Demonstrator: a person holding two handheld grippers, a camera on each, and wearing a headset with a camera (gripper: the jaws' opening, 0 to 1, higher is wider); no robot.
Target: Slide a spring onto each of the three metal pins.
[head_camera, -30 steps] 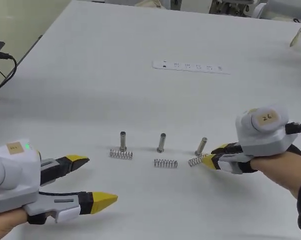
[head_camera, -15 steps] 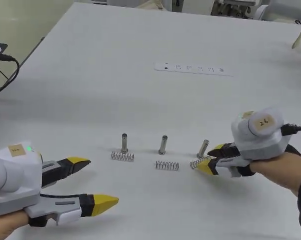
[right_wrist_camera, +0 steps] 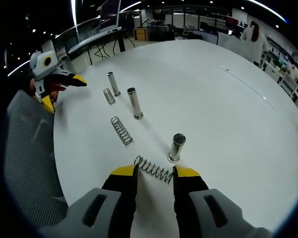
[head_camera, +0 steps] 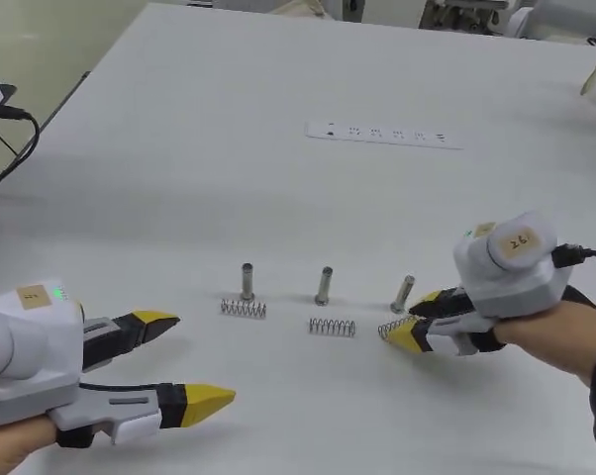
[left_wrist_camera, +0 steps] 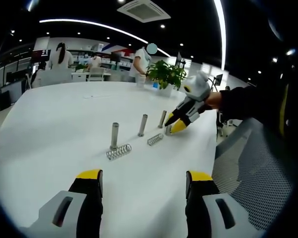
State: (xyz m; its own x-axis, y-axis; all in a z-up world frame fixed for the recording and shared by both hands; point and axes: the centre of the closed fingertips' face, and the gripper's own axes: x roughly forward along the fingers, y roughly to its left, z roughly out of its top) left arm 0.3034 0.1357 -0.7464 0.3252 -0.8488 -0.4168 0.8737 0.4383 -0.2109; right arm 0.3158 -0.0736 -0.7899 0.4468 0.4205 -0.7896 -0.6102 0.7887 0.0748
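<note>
Your right gripper [right_wrist_camera: 155, 173] is open, its jaws straddling the near end of a spring [right_wrist_camera: 150, 166] that lies flat just beside the foot of the nearest pin [right_wrist_camera: 176, 147], which stands upright and bare. Your left gripper [left_wrist_camera: 144, 175] hangs open too, well away from that pin. If you close near the spring's very tip or squeeze hard, it may squirt out or roll under the pin, and a nudge while lifting could topple the pin.
</note>
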